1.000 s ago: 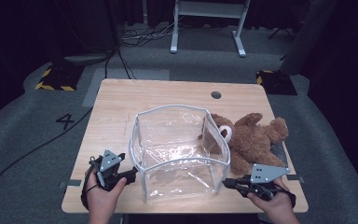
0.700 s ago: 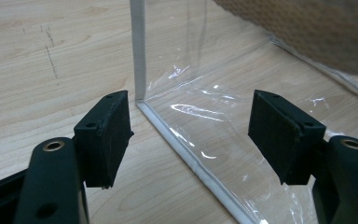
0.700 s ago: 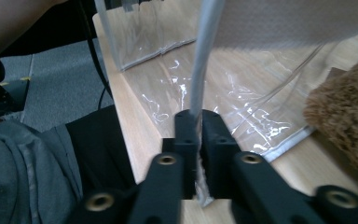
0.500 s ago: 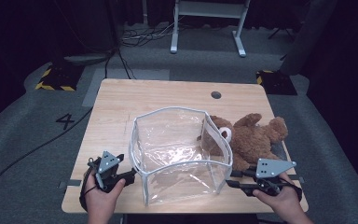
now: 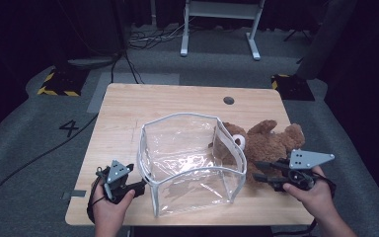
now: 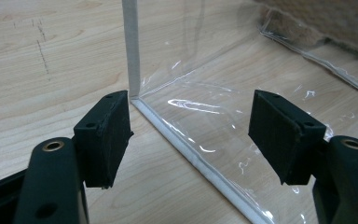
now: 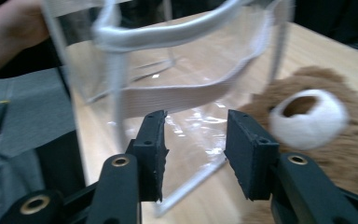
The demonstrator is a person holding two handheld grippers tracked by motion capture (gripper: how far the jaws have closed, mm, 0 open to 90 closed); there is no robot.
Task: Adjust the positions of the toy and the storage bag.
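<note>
On the wooden table, near its front edge, a clear plastic bag with white piping stands upright and open at the top, its walls see-through and slightly crumpled. Just beside its right wall lies a brown teddy bear (white muzzle turned toward the bag), touching or nearly touching the plastic. At the front left corner of the bag, the left gripper rests low by the tabletop in the person's left hand; seen along its own jaws, they stand wide apart, one on either side of the bag's bottom seam and corner post, with neither pad pressing on the plastic. To the right of the bag, the right gripper is held in the right hand over the bear's body, pointing toward the bag's right wall. Its jaws have just been opening and now stand partly apart with nothing between the pads; beyond them, in the right gripper view, the bag's piped edge and the bear's muzzle show, somewhat blurred.
</note>
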